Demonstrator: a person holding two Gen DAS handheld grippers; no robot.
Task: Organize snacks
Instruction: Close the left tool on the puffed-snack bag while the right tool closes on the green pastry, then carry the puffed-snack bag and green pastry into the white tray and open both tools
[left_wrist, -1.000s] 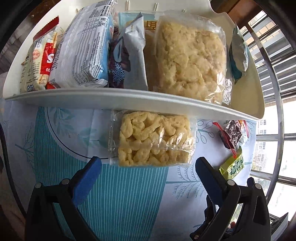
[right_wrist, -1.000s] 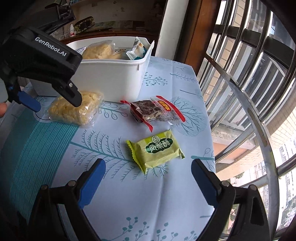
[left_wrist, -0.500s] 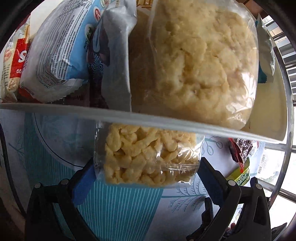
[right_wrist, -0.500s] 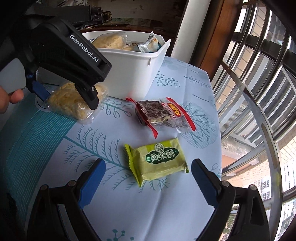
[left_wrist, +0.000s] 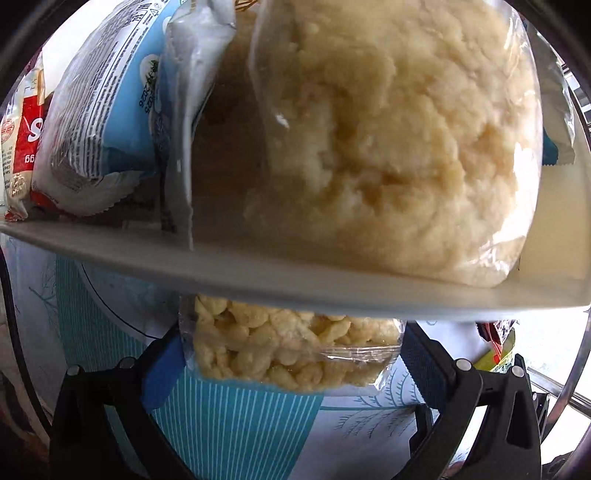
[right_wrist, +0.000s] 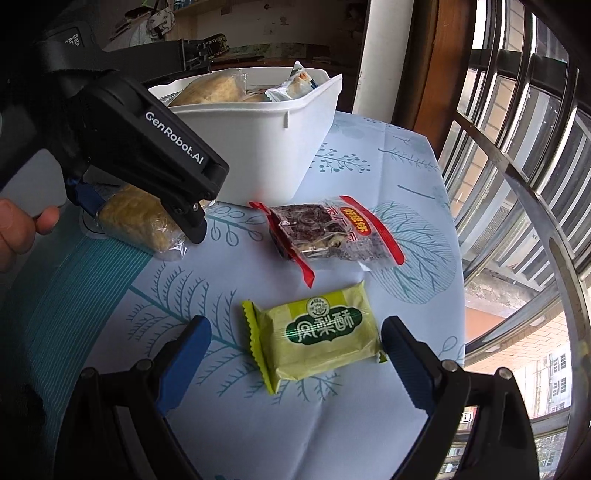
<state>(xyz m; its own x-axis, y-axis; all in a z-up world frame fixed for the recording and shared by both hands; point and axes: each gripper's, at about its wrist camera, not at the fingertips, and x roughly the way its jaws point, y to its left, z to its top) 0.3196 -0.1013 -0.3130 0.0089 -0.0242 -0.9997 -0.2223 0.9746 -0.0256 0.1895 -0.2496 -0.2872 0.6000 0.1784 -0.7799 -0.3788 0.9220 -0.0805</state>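
Observation:
My left gripper (left_wrist: 291, 363) has its blue pads on both sides of a clear bag of puffed yellow snacks (left_wrist: 291, 350) that lies on the tablecloth against the white bin (left_wrist: 258, 280); the pads touch the bag's ends. The same bag (right_wrist: 140, 221) and the left gripper body (right_wrist: 147, 147) show in the right wrist view. My right gripper (right_wrist: 291, 358) is open, its pads flanking a green pastry packet (right_wrist: 321, 332) on the cloth without touching it. A red-edged dark snack packet (right_wrist: 321, 232) lies beyond it.
The white bin (right_wrist: 266, 147) holds several packets, among them a large pale crumbly bag (left_wrist: 399, 140) and a blue-white pack (left_wrist: 103, 110). The table's right edge (right_wrist: 458, 295) runs along a metal window railing (right_wrist: 517, 173). A hand (right_wrist: 22, 229) holds the left gripper.
My left gripper has moved forward over the puffed snack bag until its pads flank it. My right gripper has moved closer to the green packet, which now sits between its pads.

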